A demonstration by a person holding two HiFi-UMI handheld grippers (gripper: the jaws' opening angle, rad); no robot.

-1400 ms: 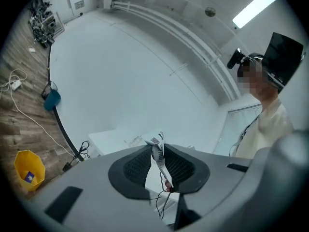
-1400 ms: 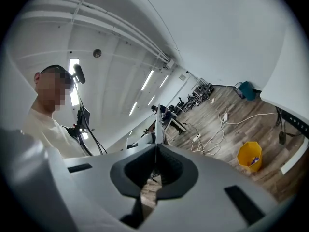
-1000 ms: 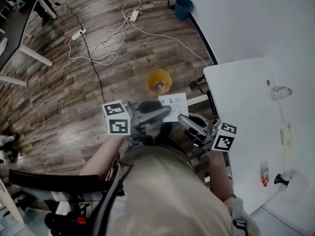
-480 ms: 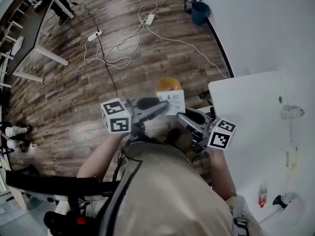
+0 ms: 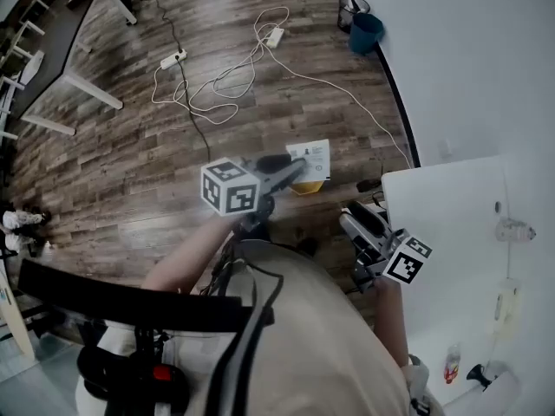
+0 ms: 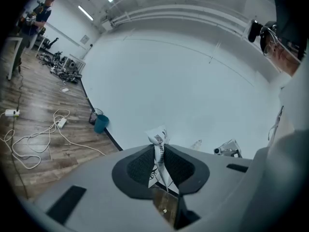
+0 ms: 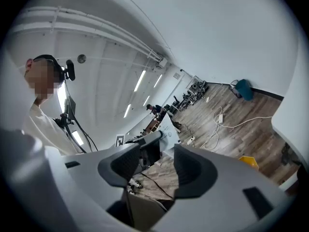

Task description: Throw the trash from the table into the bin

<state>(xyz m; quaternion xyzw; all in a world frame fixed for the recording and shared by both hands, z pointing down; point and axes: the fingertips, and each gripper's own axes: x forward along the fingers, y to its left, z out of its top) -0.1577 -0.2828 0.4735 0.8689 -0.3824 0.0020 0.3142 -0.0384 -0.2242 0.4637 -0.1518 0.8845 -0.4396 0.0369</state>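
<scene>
Closest in, the person's torso (image 5: 286, 336) fills the lower part of the head view and covers both forearms up to the wrists.

The right gripper (image 5: 354, 222) sits just off the near corner of the white table (image 5: 442, 206). Its jaws are opening, and its own view shows only floor in the gap between the pads. The table's far side is cut off at the frame edge. The small items (image 5: 512, 230) along it are too small to name.

The left gripper (image 5: 290, 170) reaches further out over the wooden floor, jaws pinched tight on a sheet of paper (image 5: 310, 159). The sheet starts at the jaw tips and spreads out beyond them, away from the person. From above its printed face is turned up toward the head camera, though the print cannot be read.

In the left gripper view the sheet is edge-on. It shows as a narrow creased strip standing upright between the two pads, long axis vertical, with a crumpled top poking above them.

The paper hangs directly over the yellow bin (image 5: 307, 187) and hides most of it, leaving only a yellow sliver below the paper's lower edge.

Beyond lie loose cables (image 5: 221, 81) and a blue bucket (image 5: 366, 32) by the wall.
</scene>
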